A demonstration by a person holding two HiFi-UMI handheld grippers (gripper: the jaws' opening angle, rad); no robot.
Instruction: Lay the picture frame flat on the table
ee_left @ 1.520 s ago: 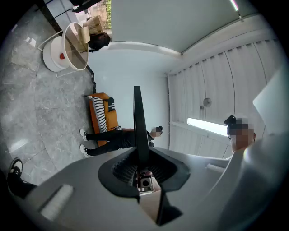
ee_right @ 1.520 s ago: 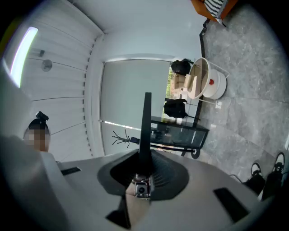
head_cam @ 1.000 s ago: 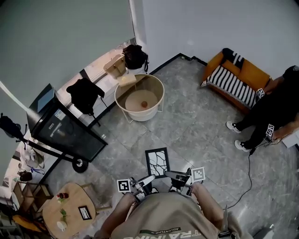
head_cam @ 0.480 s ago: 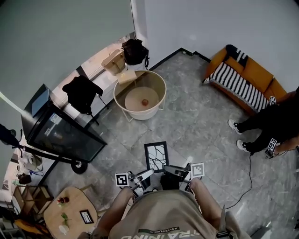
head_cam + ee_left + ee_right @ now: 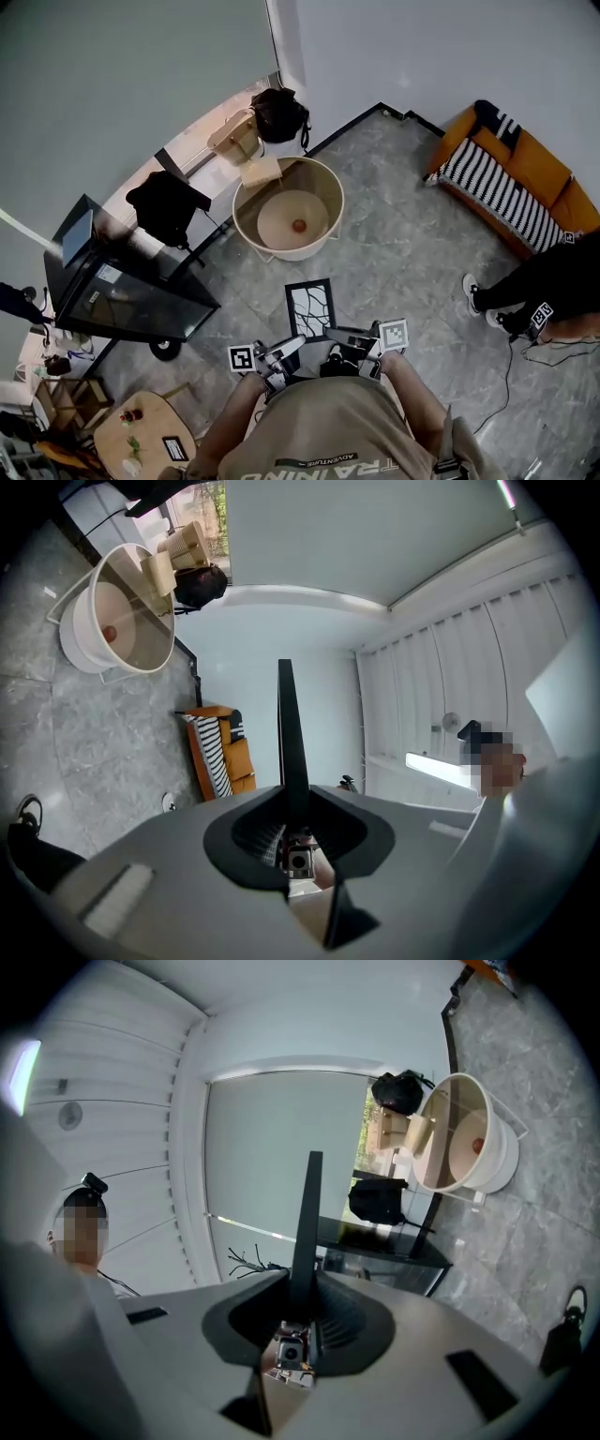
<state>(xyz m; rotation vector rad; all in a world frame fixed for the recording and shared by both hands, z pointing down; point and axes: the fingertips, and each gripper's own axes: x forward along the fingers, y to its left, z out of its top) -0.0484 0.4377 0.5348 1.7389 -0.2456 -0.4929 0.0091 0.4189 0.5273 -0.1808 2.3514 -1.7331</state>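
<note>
Apparently midair, picture frame (image 5: pixel 310 307) in left gripper (image 5: pixel 295 345)

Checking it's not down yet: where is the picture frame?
Head view, centre: the picture frame is held over the floor, left gripper and right gripper clamped on its near end, the round white tub just beyond it.

Black picture frame (image 5: pixel 310 307), face-up, aloft

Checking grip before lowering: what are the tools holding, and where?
Both tools hold the picture frame by its near edge: left tool toward the left corner, right tool toward the right.
</note>
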